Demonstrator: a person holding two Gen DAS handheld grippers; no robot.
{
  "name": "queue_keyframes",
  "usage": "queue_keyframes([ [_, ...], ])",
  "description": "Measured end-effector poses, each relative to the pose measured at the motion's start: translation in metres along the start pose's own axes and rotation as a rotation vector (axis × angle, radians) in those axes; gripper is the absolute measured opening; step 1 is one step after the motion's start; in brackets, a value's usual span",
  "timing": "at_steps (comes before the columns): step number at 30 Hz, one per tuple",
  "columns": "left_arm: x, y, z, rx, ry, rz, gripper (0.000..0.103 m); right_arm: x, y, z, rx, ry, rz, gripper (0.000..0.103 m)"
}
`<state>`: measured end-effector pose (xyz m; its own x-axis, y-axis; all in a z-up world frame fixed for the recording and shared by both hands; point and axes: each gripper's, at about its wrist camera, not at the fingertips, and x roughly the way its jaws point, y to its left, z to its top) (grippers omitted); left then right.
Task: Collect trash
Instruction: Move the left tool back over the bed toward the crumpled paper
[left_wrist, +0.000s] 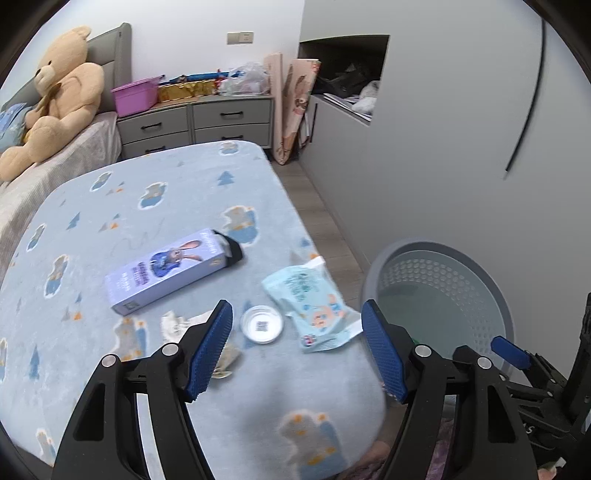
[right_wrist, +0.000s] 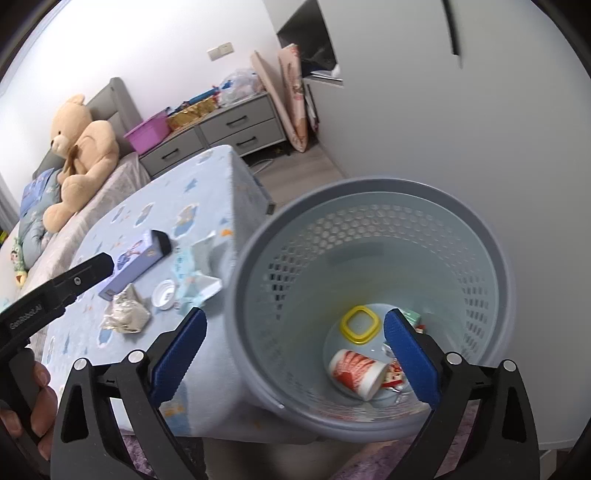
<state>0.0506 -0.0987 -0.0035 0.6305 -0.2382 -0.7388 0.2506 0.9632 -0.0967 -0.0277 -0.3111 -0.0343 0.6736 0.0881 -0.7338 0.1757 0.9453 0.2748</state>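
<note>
Four pieces of trash lie on the blue-covered worktop (left_wrist: 155, 192): a purple carton (left_wrist: 168, 269), a pale blue wrapper (left_wrist: 314, 306), a round clear lid (left_wrist: 261, 324) and a crumpled foil scrap (right_wrist: 127, 312). The basket (right_wrist: 373, 199) beside the worktop already holds a paper cup (right_wrist: 356, 373), a yellow ring (right_wrist: 361, 325) and wrappers, so the job looks partly done. The left hand-held gripper (left_wrist: 297, 350) hovers wide open and empty, the lid just ahead between its fingers. The right hand-held gripper (right_wrist: 293, 354), also spread and empty, hangs over the basket.
</note>
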Motion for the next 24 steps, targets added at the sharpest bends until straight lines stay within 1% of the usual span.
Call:
queue_keyframes([
  [4, -0.004, 0.023, -0.004, -0.023, -0.006, 0.039, 0.069, 0.004, 0.016, -0.001, -0.023, 0.005, 0.013, 0.096],
  [10, -0.006, 0.055, -0.011, -0.068, 0.003, 0.077, 0.069, 0.009, 0.036, -0.004, -0.04, 0.011, 0.033, 0.097],
  [18, -0.011, 0.085, -0.018, -0.108, -0.001, 0.099, 0.072, 0.013, 0.056, -0.01, -0.055, 0.022, 0.051, 0.097],
  [24, -0.013, 0.1, -0.027, -0.12, 0.005, 0.112, 0.072, 0.013, 0.068, -0.015, -0.071, 0.021, 0.063, 0.097],
])
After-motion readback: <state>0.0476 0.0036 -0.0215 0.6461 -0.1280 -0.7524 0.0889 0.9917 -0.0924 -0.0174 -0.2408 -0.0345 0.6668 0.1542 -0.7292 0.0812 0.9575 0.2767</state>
